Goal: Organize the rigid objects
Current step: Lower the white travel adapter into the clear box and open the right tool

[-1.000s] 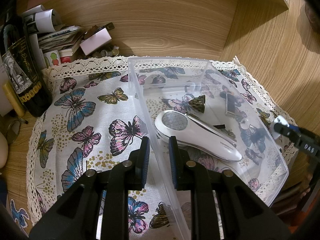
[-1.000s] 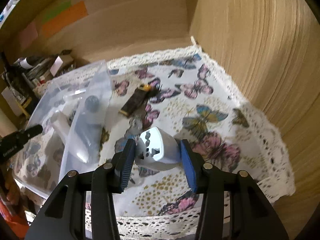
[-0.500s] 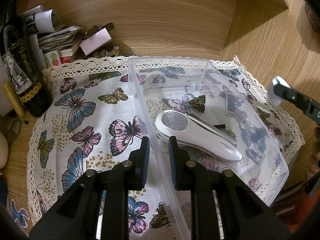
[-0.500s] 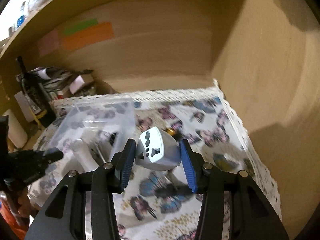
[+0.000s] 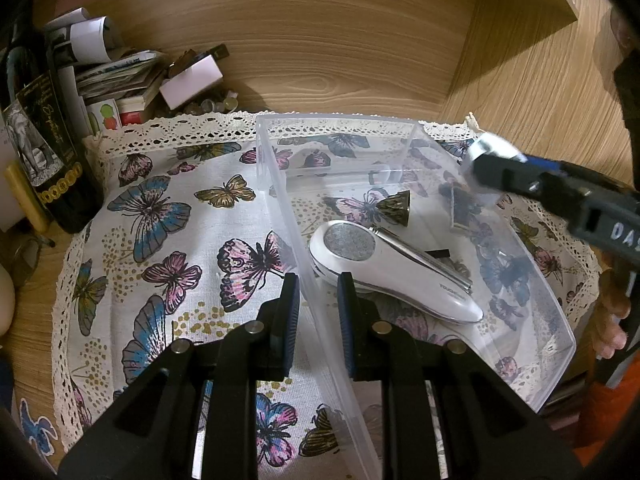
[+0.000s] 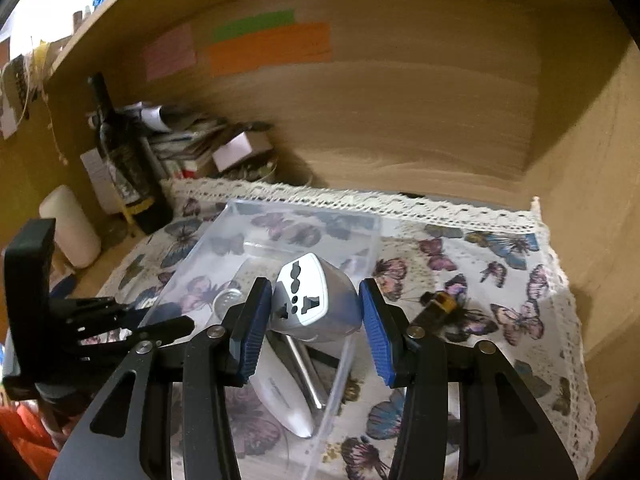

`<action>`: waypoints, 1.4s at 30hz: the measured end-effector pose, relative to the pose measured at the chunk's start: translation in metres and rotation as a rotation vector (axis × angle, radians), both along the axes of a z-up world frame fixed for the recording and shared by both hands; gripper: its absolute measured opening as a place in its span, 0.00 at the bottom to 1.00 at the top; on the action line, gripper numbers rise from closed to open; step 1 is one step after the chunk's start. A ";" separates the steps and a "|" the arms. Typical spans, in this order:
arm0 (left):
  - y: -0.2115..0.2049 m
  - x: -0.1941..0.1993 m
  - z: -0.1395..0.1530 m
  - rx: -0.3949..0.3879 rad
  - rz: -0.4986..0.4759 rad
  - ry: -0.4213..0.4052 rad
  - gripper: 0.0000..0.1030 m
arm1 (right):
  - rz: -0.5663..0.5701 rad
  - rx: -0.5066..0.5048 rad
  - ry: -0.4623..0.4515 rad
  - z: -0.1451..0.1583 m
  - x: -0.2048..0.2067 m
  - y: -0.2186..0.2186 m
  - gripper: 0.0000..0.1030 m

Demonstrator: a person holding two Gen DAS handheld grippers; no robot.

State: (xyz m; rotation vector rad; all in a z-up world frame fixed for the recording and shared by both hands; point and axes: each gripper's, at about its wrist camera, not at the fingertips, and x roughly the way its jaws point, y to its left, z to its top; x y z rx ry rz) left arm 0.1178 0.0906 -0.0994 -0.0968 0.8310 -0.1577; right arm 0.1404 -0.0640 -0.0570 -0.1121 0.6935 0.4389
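A clear plastic bin [image 5: 336, 121] stands on the butterfly cloth [image 5: 160, 216]. My left gripper [image 5: 318, 304] is shut on the bin's near left wall, one pad inside and one outside. In the bin lie a white handheld shaver [image 5: 394, 270], a metal rod beside it and a small bronze cone [image 5: 397, 207]. My right gripper [image 6: 316, 296] is shut on a white travel adapter [image 6: 310, 300] and hangs above the bin's right side, seen blurred in the left wrist view as the right gripper [image 5: 494, 168]. A black and yellow stick [image 6: 436, 307] lies on the cloth right of the bin.
Wooden walls close the back and right. At the back left stand a dark bottle [image 5: 44, 152], a pile of papers with a white box [image 5: 192, 80] and a white cylinder [image 6: 72, 226]. A person's fingers [image 5: 610, 320] show at the right edge.
My right gripper has lifted the adapter off the cloth and carried it left to above the bin, rolling as it went. The left gripper and the bin have stayed put.
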 end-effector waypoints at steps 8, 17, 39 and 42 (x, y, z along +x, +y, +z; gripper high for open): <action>0.000 0.000 0.000 -0.001 0.000 0.000 0.18 | 0.041 -0.060 0.041 -0.014 0.008 0.015 0.41; 0.000 0.000 0.000 0.001 0.001 0.000 0.18 | 0.033 -0.084 0.074 -0.024 0.015 0.016 0.41; -0.001 0.001 0.000 0.009 -0.001 0.000 0.18 | -0.201 -0.025 -0.025 0.007 -0.021 -0.062 0.45; -0.001 0.001 0.000 0.010 -0.002 0.000 0.18 | -0.265 -0.038 0.002 -0.002 -0.024 -0.077 0.45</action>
